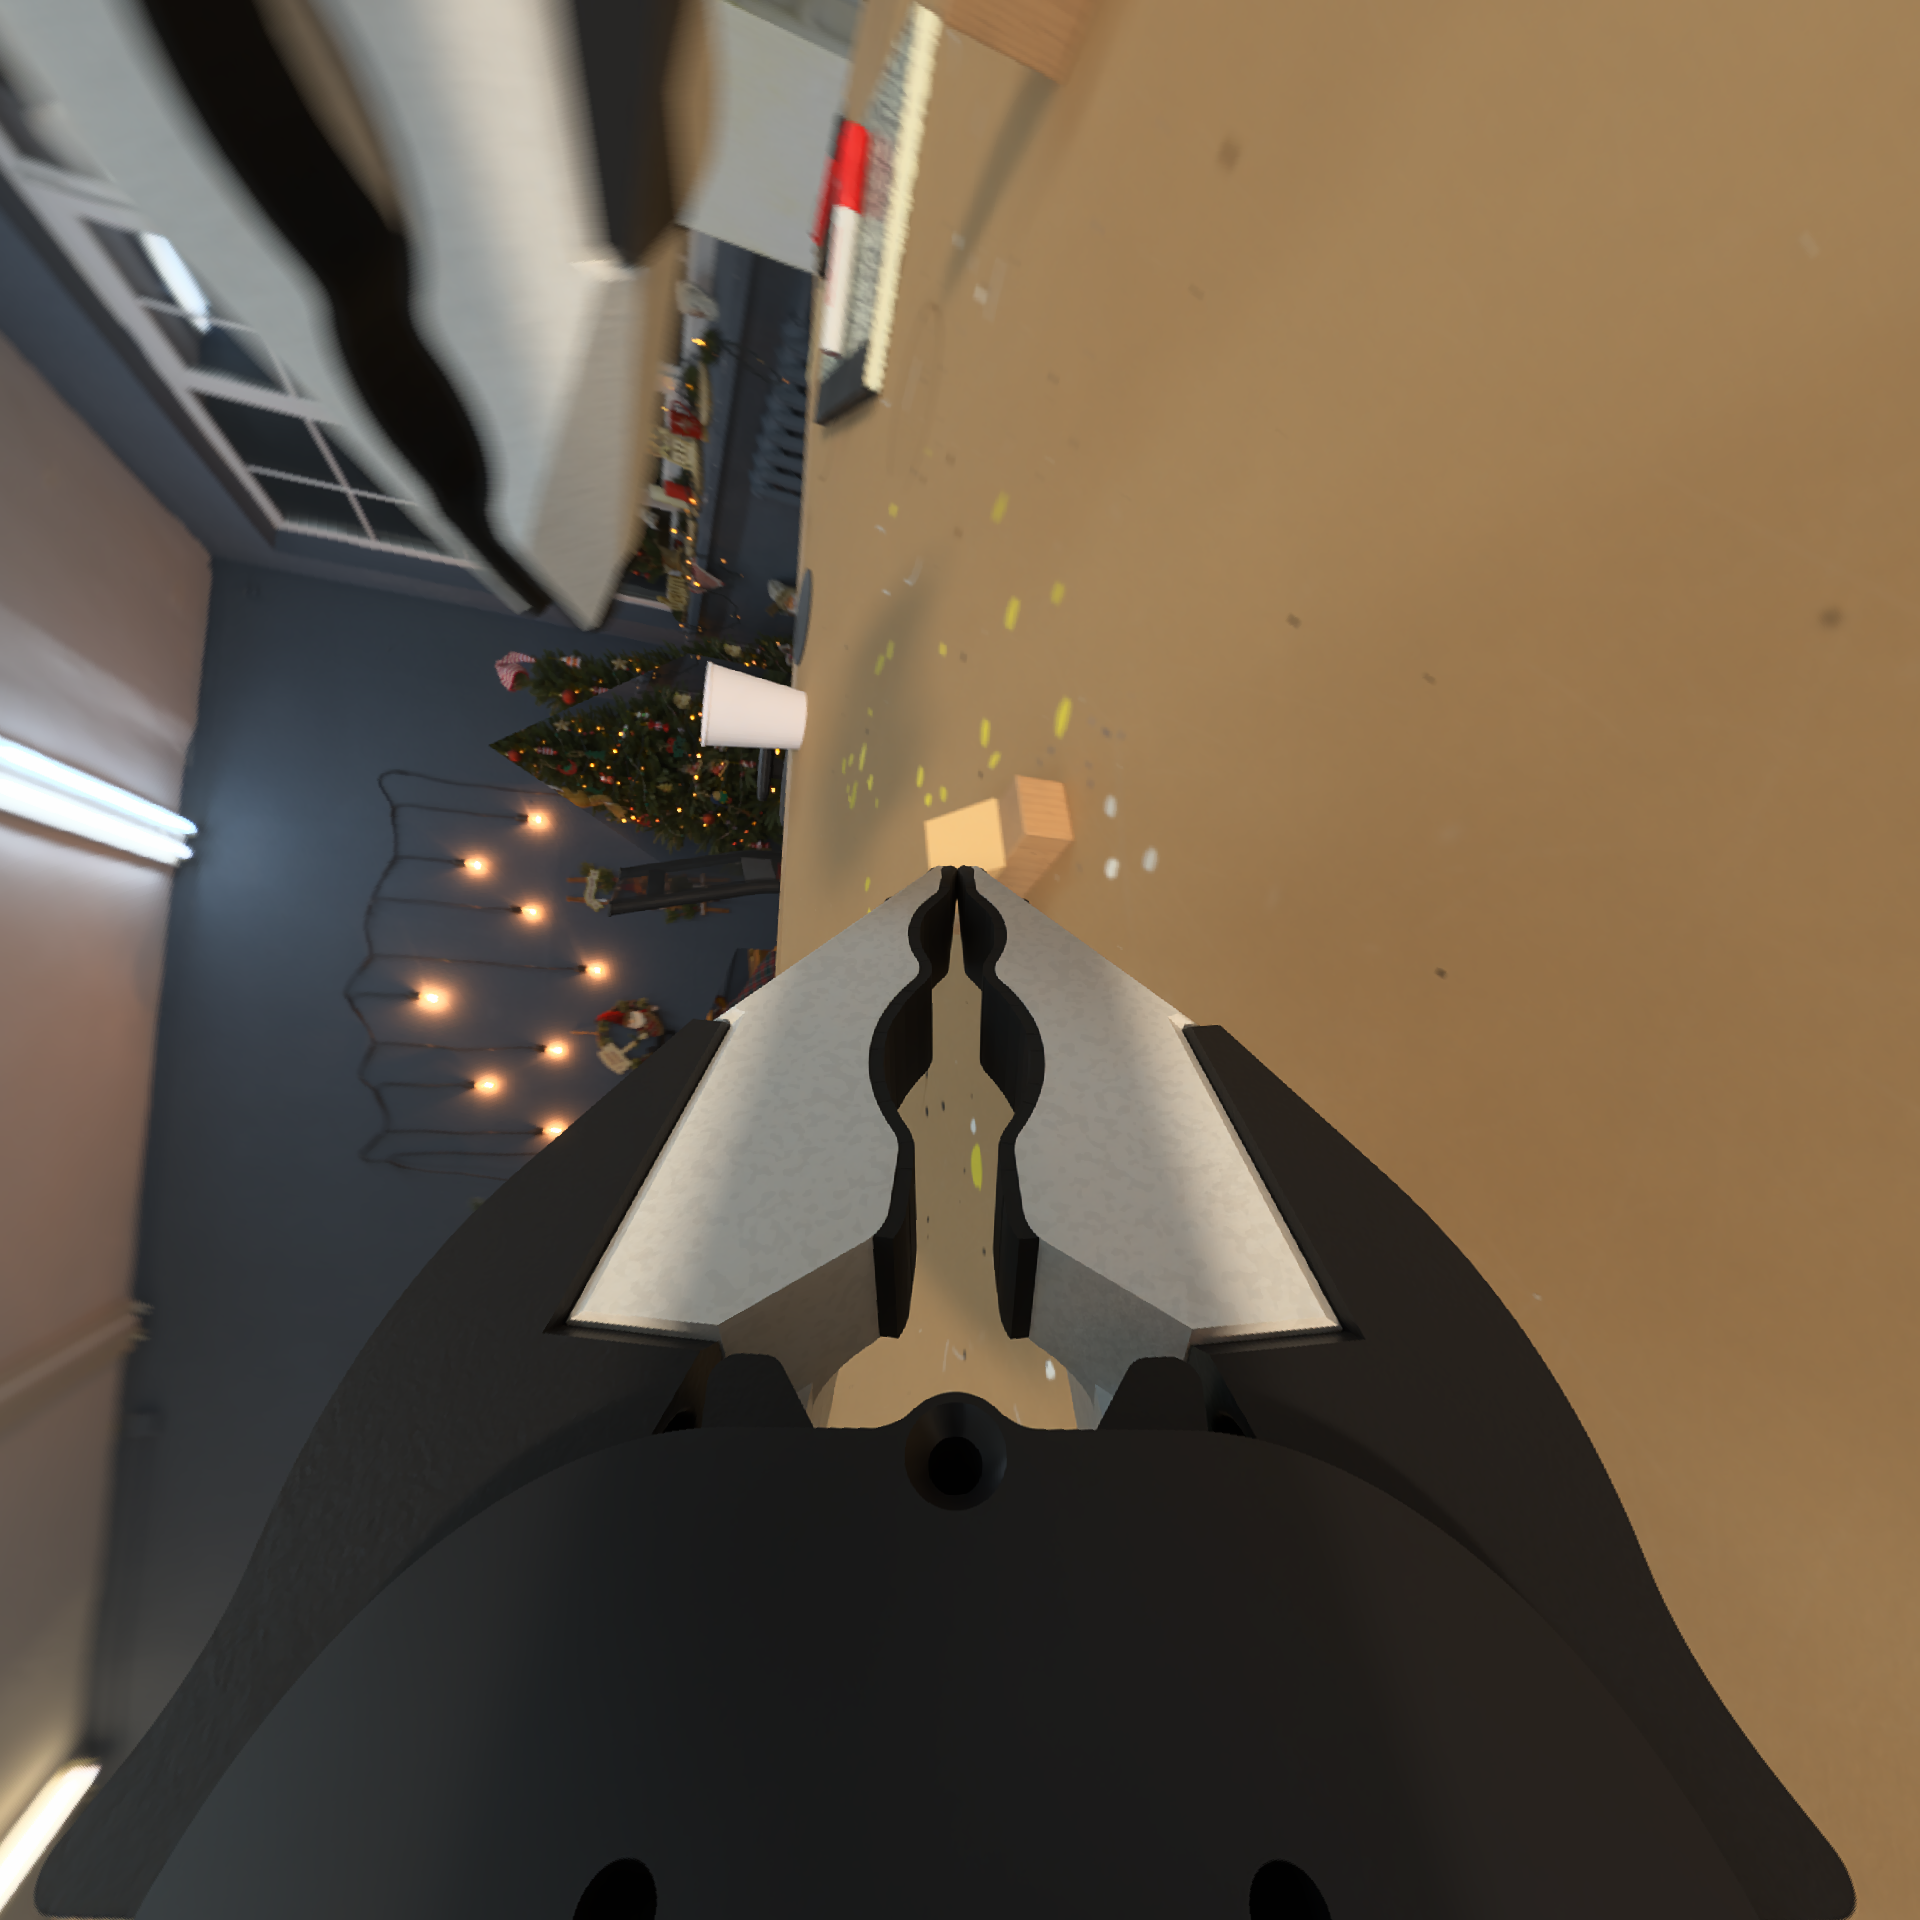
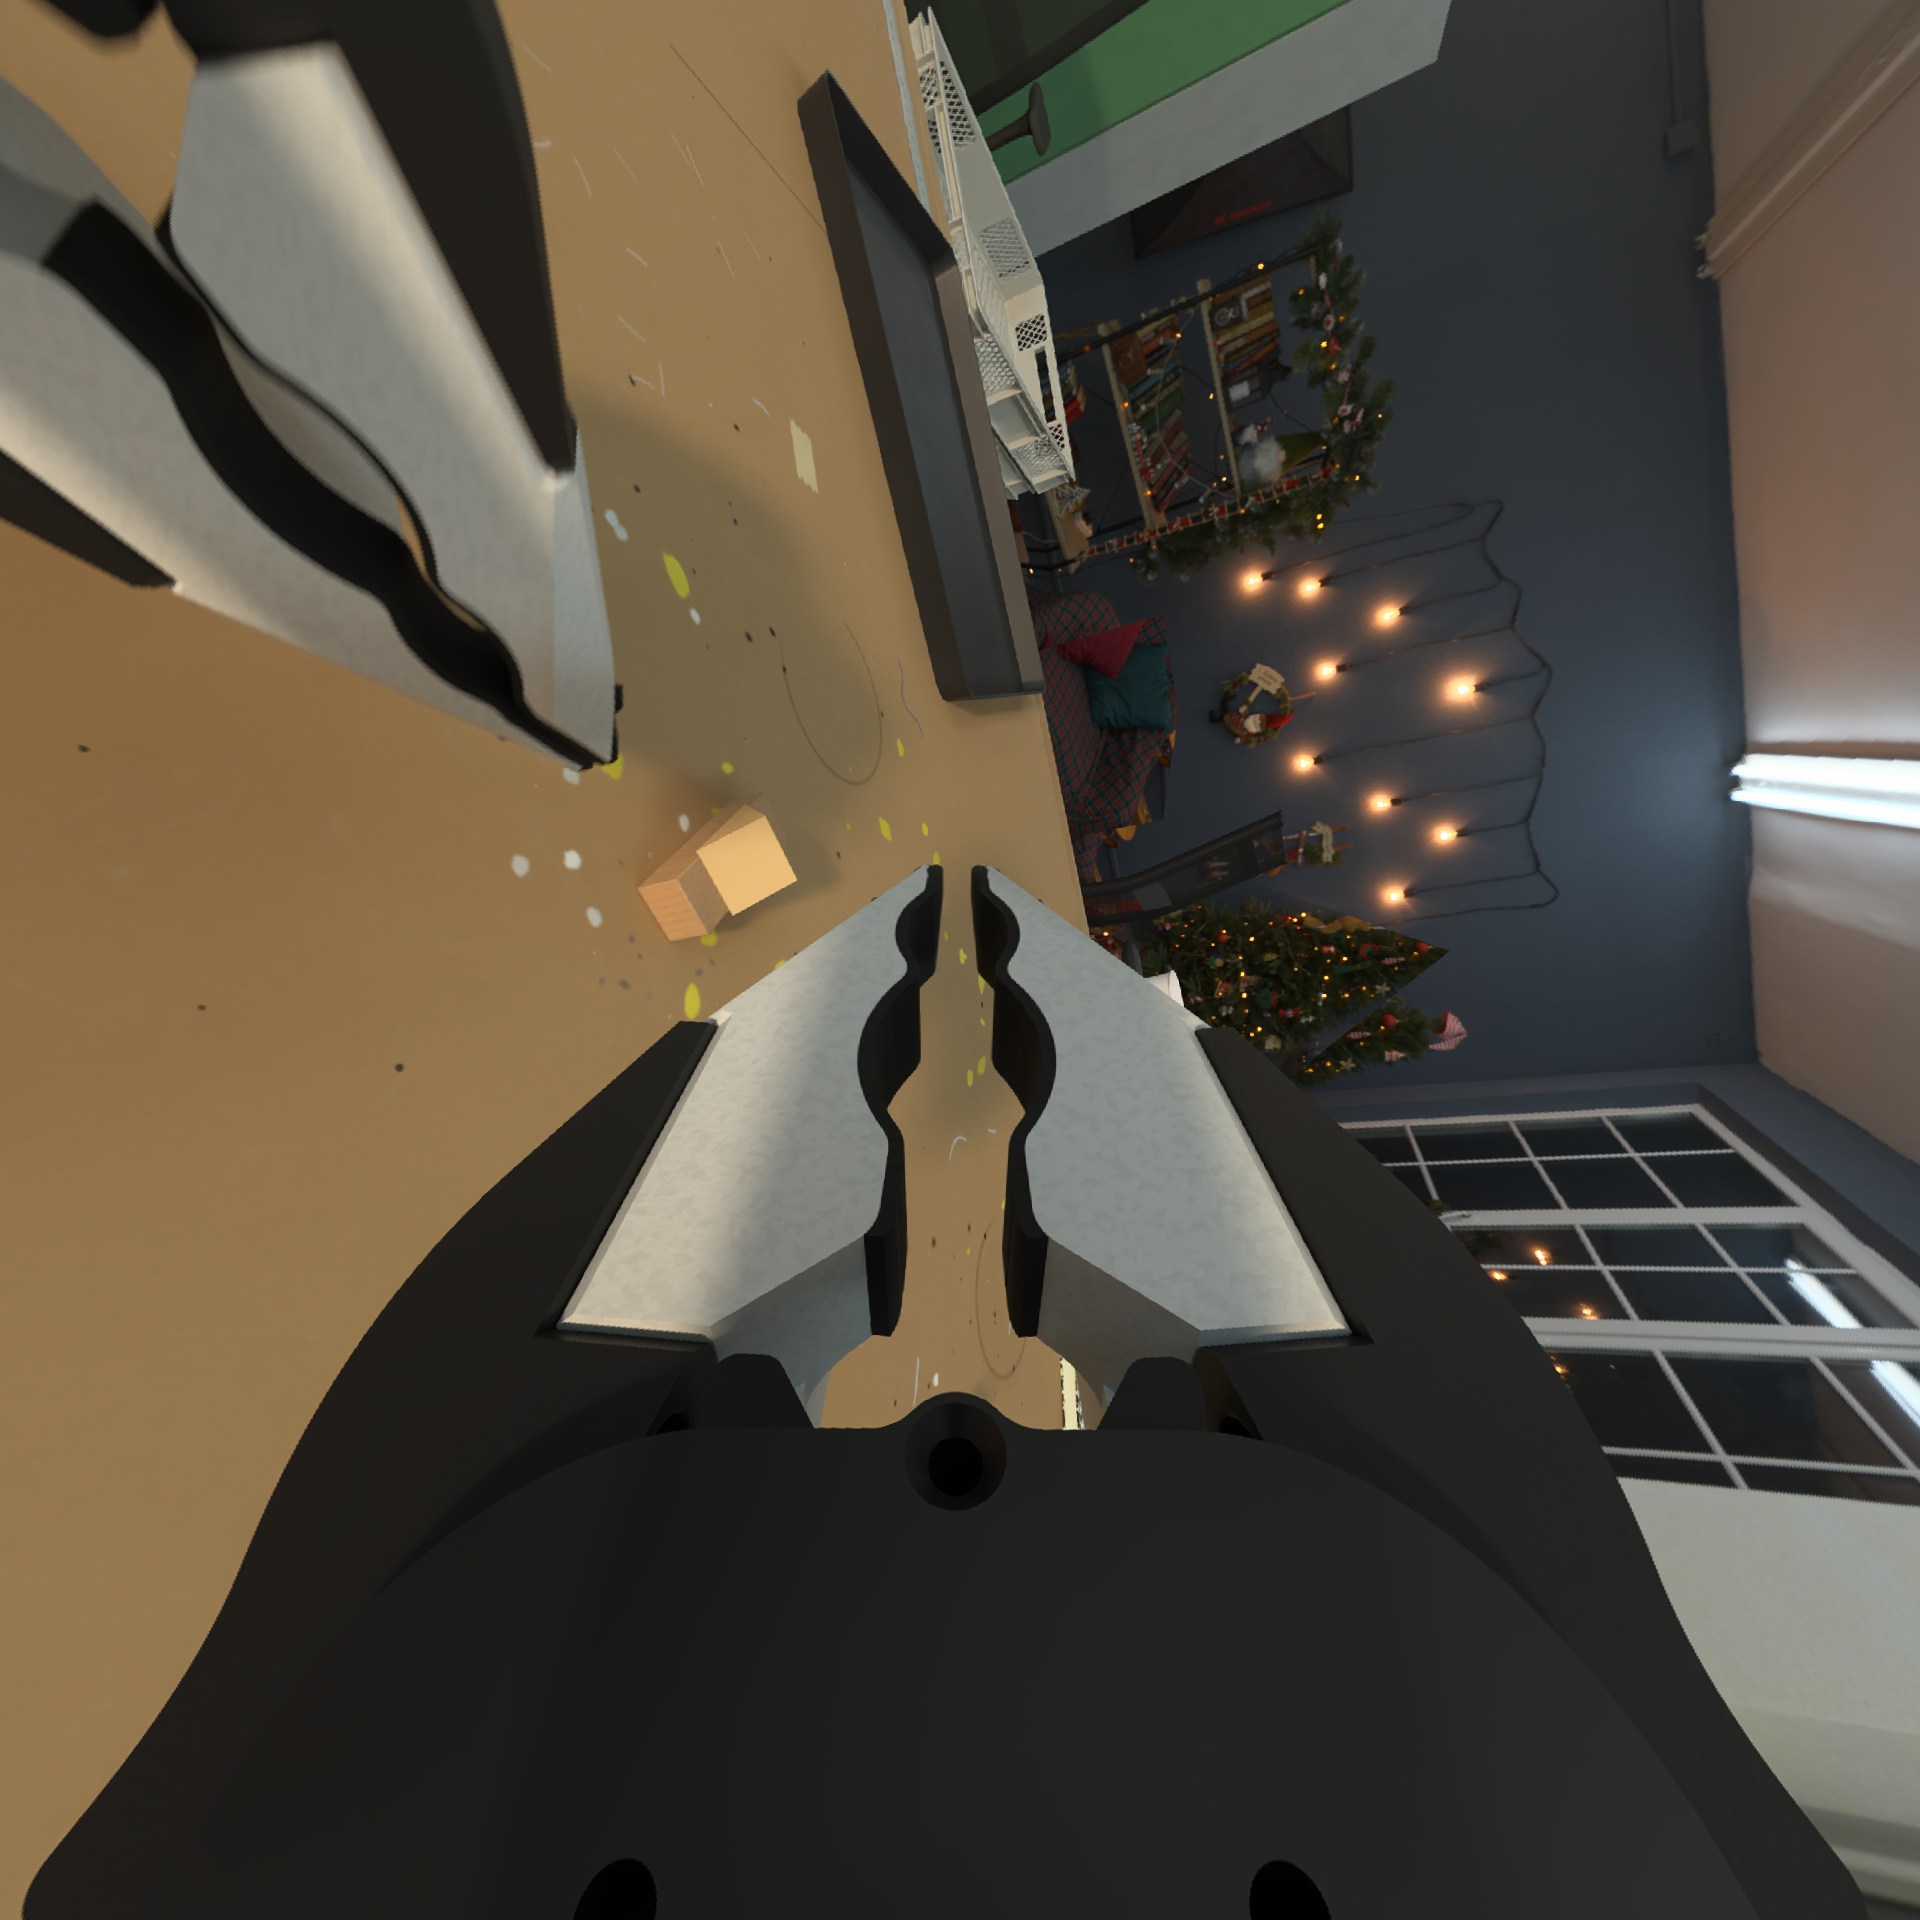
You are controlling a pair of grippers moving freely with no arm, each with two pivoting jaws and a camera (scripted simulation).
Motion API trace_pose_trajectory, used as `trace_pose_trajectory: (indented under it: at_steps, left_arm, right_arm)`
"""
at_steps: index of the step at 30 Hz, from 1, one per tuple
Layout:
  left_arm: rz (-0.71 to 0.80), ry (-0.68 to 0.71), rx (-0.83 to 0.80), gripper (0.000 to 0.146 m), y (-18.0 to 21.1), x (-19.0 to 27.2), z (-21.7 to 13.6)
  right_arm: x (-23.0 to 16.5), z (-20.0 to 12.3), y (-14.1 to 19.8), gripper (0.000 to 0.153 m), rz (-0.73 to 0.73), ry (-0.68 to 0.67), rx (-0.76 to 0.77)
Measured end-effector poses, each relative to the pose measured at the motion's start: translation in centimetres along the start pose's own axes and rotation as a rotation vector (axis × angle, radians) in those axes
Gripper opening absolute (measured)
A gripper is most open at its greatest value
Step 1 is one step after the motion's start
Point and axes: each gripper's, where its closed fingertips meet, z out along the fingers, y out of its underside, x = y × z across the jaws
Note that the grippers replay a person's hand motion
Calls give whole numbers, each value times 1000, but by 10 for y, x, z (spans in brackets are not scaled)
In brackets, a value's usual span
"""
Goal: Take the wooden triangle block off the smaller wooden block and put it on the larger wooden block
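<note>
A dark tray lies on the tan table beyond the right claw, up and ahead of its tips near the table edge; what shows of its floor is bare. Past it stands a white lattice crate, contents not visible. In the left view a white paper cup stands at the table edge, ahead and to the left of the left claw; its inside cannot be seen.

The wooden blocks sit on the table just ahead and to the left of the right claw's tips, apart from them. They read as pale, light-grained wood: a squarish face turned to the camera with a second piece touching it behind. Which piece is the triangle and which the smaller block I cannot tell. In the left view the same blocks lie just beyond the left claw's tips, partly hidden by them.

The left claw is clenched, tips nearly touching, holding nothing. The right claw has a narrow gap between its tips and grips nothing
</note>
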Motion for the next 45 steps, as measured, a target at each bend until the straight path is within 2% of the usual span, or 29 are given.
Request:
trace_pose_trajectory:
  at_steps: [2,5,8,13,16,20,22,25,28,30,32,35,38,40,42,43,45]
  left_arm:
    - [-115,-5,33,0,1,-13,-4]
    - [-233,24,-56,0,25,-23,5]
    - [-325,166,-84,0,37,-5,14]
    - [-422,252,-90,0,38,2,12]
    - [-476,305,-90,0,35,4,13]
    - [-575,379,-59,0,28,8,13]
    - [-578,390,-58,0,28,8,13]
    - [-578,389,-44,0,28,7,12]
    - [-618,383,-8,0,28,3,11]
    - [-701,400,30,0,27,-4,6]
    - [-792,432,95,0,24,-15,-3]
    - [-833,534,153,4,24,-17,-16]
    - [-781,578,137,4,32,-10,-20]
    - [-767,619,137,4,32,-2,-22]
    - [-765,631,109,3,32,4,-21]
    - [-763,632,78,3,34,7,-19]
    - [-764,667,19,3,33,18,-19]
  right_arm:
    - [5,3,1,11,-9,1,1]
    - [14,9,1,20,-41,27,-8]
    - [30,22,3,21,-69,63,-39]
    - [58,72,34,21,-50,88,-146]
    - [63,112,60,27,61,19,-219]
    - [55,151,75,37,319,-195,-301]
    - [50,162,82,39,343,-285,-359]
    - [45,169,91,41,289,-319,-414]
    - [46,163,86,48,354,-361,-398]
    - [57,150,70,66,420,-375,-321]
    - [72,129,55,69,440,-341,-268]
    - [80,89,38,80,500,-343,-298]
    - [65,50,16,79,660,-367,-300]
    - [38,31,0,76,808,-451,-276]
    - [12,27,-5,72,934,-506,-263]
    - [-1,29,1,64,1001,-518,-290]
    - [-23,38,20,58,1141,-529,-424]
